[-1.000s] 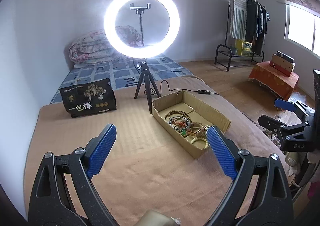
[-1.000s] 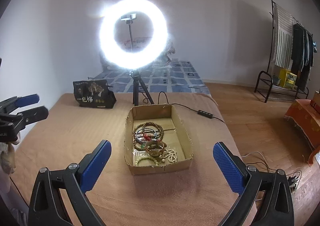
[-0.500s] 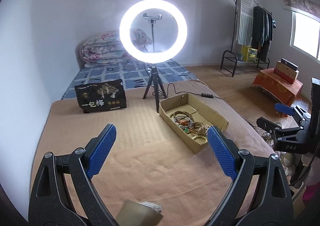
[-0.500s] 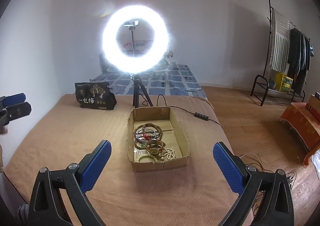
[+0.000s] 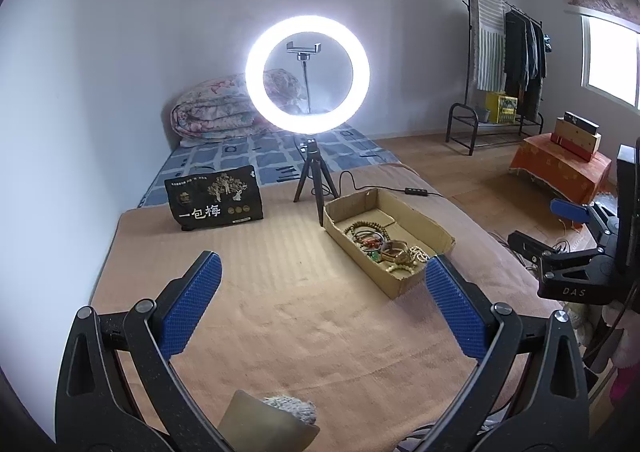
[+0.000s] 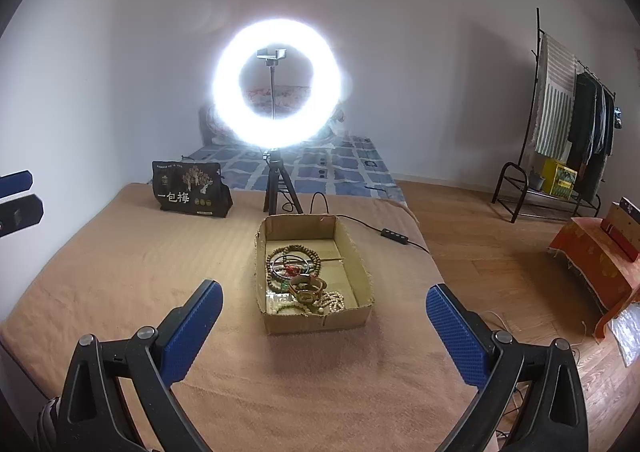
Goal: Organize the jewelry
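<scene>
Clearly the right gripper (image 6: 320,318), spread and empty, faces the cardboard box (image 6: 316,320) of jewelry (image 6: 298,276) end-on; the spread, empty left gripper (image 5: 320,302) stands off leftward.

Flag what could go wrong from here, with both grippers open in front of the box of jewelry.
1. The bracelets and bead strands lie piled and overlapping in the cardboard box; lifting one could drag others along.
2. The box looks light and flimsy, so the right gripper might push it across the blanket.
3. The ring light's tripod and cable sit just behind the box; a far reach could snag them.
</scene>
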Demonstrator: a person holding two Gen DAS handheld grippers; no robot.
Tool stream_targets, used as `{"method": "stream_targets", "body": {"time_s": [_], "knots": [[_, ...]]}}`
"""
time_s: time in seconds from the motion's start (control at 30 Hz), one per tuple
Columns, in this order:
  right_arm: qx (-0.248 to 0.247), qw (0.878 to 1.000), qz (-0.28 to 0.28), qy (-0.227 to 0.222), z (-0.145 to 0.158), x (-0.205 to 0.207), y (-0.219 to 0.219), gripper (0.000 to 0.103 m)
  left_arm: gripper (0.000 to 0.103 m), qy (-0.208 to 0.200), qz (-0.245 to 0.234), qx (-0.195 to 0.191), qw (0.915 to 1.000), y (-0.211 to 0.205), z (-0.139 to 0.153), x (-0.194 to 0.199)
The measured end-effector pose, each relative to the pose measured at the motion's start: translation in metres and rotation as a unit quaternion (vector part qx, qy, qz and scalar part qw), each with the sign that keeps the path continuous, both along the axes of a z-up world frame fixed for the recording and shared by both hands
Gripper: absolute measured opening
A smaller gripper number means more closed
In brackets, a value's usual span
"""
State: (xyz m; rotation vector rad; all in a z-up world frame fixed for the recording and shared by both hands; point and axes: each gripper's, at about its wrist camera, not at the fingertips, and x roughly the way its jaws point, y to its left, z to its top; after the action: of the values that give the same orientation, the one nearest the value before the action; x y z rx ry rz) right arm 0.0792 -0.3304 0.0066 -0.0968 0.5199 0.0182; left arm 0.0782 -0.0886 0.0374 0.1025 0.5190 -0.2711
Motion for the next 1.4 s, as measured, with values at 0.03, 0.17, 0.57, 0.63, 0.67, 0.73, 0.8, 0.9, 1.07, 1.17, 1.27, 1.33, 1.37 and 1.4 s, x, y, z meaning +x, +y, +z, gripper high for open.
{"method": "stream_targets", "body": {"time_s": [0.03, 0.17, 0.57, 0.63, 0.67, 0.73, 0.8, 0.9, 1.07, 1.17, 1.27, 1.33, 1.37, 1.4], "knots": [[0.001, 1.000, 0.000, -0.001, -0.0001, -0.0010, -0.0005, 0.103, 0.103, 0.000, 0.000, 0.000, 1.0000, 0.0002, 0.0001, -0.0006], [0.003, 1.000, -0.002, 0.000, -0.0011, -0.0050, -0.0032, 0.103, 0.103, 0.001, -0.003, -0.002, 1.0000, -0.0032, 0.0018, -0.0033], [0.007, 1.000, -0.009, 0.000, -0.0015, -0.0096, -0.0082, 0.103, 0.103, 0.013, -0.010, -0.013, 0.9998, -0.0023, 0.0023, -0.0063], [0.007, 1.000, -0.009, 0.001, -0.0014, -0.0092, -0.0080, 0.103, 0.103, 0.015, -0.010, -0.016, 0.9997, -0.0016, 0.0021, -0.0060], [0.008, 1.000, -0.009, 0.001, -0.0017, -0.0084, -0.0077, 0.103, 0.103, 0.014, -0.011, -0.016, 0.9997, -0.0019, 0.0026, -0.0066], [0.007, 1.000, -0.008, 0.002, -0.0018, -0.0081, -0.0073, 0.103, 0.103, 0.012, -0.009, -0.012, 0.9998, -0.0016, 0.0024, -0.0063], [0.005, 1.000, -0.008, 0.003, -0.0019, -0.0082, -0.0063, 0.103, 0.103, 0.012, -0.009, -0.012, 0.9998, -0.0012, 0.0025, -0.0069], [0.004, 1.000, -0.007, 0.002, -0.0018, -0.0087, -0.0056, 0.103, 0.103, 0.014, -0.008, -0.014, 0.9998, -0.0011, 0.0026, -0.0072], [0.007, 1.000, -0.010, 0.003, -0.0030, -0.0089, -0.0065, 0.103, 0.103, 0.012, -0.008, -0.012, 0.9998, -0.0008, 0.0025, -0.0071], [0.009, 1.000, -0.012, 0.004, -0.0034, -0.0093, -0.0078, 0.103, 0.103, 0.010, -0.005, -0.009, 0.9999, 0.0000, 0.0030, -0.0077], [0.010, 1.000, -0.013, 0.003, -0.0037, -0.0105, -0.0088, 0.103, 0.103, 0.010, -0.002, -0.011, 0.9999, 0.0024, 0.0042, -0.0076], [0.010, 1.000, -0.013, 0.004, -0.0038, -0.0105, -0.0089, 0.103, 0.103, 0.010, -0.004, -0.010, 0.9999, 0.0019, 0.0035, -0.0073], [0.010, 1.000, -0.013, 0.004, -0.0038, -0.0108, -0.0093, 0.103, 0.103, 0.010, -0.004, -0.010, 0.9999, 0.0022, 0.0041, -0.0079], [0.012, 1.000, -0.013, 0.004, -0.0037, -0.0106, -0.0097, 0.103, 0.103, 0.009, -0.004, -0.010, 0.9999, 0.0023, 0.0038, -0.0075]]}}
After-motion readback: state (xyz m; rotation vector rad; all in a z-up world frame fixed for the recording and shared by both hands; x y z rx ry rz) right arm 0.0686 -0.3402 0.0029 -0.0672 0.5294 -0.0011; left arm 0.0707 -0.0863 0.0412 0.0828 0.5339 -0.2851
